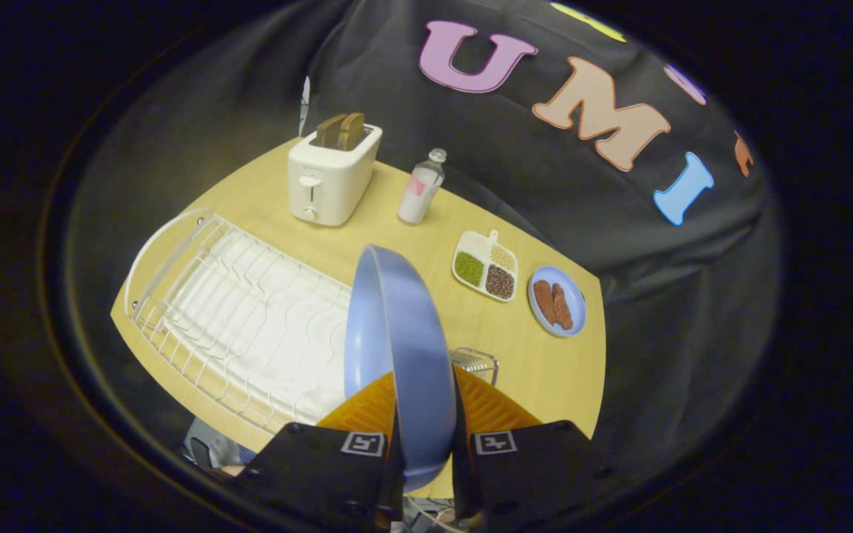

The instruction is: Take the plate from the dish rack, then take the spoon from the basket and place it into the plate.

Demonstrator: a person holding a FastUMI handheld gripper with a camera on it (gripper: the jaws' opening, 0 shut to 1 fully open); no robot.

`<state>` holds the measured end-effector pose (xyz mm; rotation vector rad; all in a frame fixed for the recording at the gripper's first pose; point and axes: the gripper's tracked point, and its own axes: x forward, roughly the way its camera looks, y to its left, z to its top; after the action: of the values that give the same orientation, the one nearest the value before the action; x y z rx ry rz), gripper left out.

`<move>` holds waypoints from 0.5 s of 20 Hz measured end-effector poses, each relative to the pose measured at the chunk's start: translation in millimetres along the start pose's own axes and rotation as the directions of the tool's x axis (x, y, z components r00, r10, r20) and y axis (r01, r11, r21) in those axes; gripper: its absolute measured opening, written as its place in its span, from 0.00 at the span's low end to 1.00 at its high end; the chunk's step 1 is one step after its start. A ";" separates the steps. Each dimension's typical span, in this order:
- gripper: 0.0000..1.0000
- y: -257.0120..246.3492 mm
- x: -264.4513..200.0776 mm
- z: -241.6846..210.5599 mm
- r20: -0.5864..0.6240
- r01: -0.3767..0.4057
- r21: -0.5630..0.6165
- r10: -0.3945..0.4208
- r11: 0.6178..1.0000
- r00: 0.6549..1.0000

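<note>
A blue plate [404, 348] stands on edge between my two fingers, lifted well above the wooden table [545, 370]. My gripper [426, 414] is shut on the blue plate, with one finger pressing each face near its lower rim. The white wire dish rack [241, 318] lies below and to the left of the plate, with nothing in its slots. A small wire basket [477, 364] peeks out just right of the plate, beyond the right finger; I cannot make out a spoon in it.
A white toaster [332, 176] with two bread slices stands at the far side of the table, with a small bottle [420, 189] beside it. A divided tray of beans [486, 265] and a small blue plate with brown food [557, 300] sit to the right.
</note>
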<state>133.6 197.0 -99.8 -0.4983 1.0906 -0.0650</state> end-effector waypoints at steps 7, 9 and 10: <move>0.29 -57.5 -32.2 16.3 0.229 -0.275 0.331 0.206 0.903 0.951; 0.30 -90.4 -43.3 8.3 0.294 -0.340 0.413 0.229 0.845 0.928; 0.30 -110.1 -45.5 -0.4 0.314 -0.356 0.450 0.228 0.819 0.922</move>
<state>132.7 112.3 -16.0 0.1376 0.8482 -0.0106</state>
